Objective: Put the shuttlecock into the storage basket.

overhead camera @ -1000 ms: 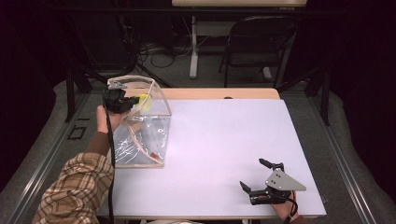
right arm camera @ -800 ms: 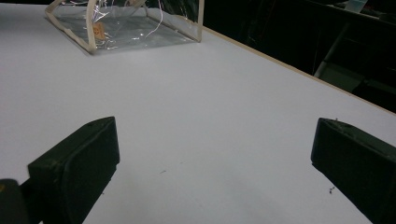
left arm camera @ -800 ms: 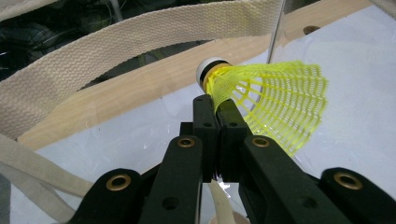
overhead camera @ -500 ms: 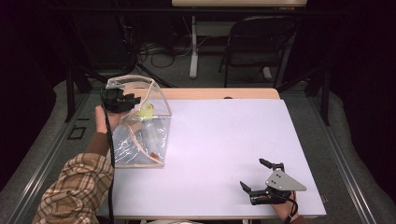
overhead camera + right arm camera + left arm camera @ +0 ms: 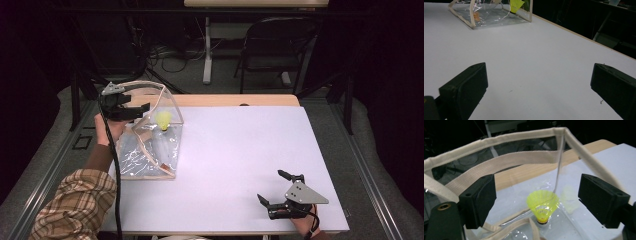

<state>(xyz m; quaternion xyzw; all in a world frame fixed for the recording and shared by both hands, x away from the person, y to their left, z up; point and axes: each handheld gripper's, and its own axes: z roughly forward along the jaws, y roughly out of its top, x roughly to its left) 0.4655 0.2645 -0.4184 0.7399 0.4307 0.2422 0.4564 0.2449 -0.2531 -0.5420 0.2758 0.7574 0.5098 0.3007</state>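
Note:
A clear plastic bag with beige fabric trim stands at the table's left. A yellow shuttlecock rests inside it, cork end down. My left gripper hovers over the bag's mouth, held by a hand in a plaid sleeve. Its jaws have just been opening and stand apart, with the shuttlecock well below them and untouched. The bag's rim and a strap curve behind the jaws. My right gripper rests open near the table's front right edge, nothing between its jaws.
The white table top stretches between the bag and the right gripper. A wooden strip runs along its far edge. Beyond it stand a dark folding chair and floor cables. A small orange tag lies in the bag.
The left gripper's jaws opened and let go of the yellow shuttlecock, which dropped into the bag. The left hand rose slightly. The right gripper stayed still.

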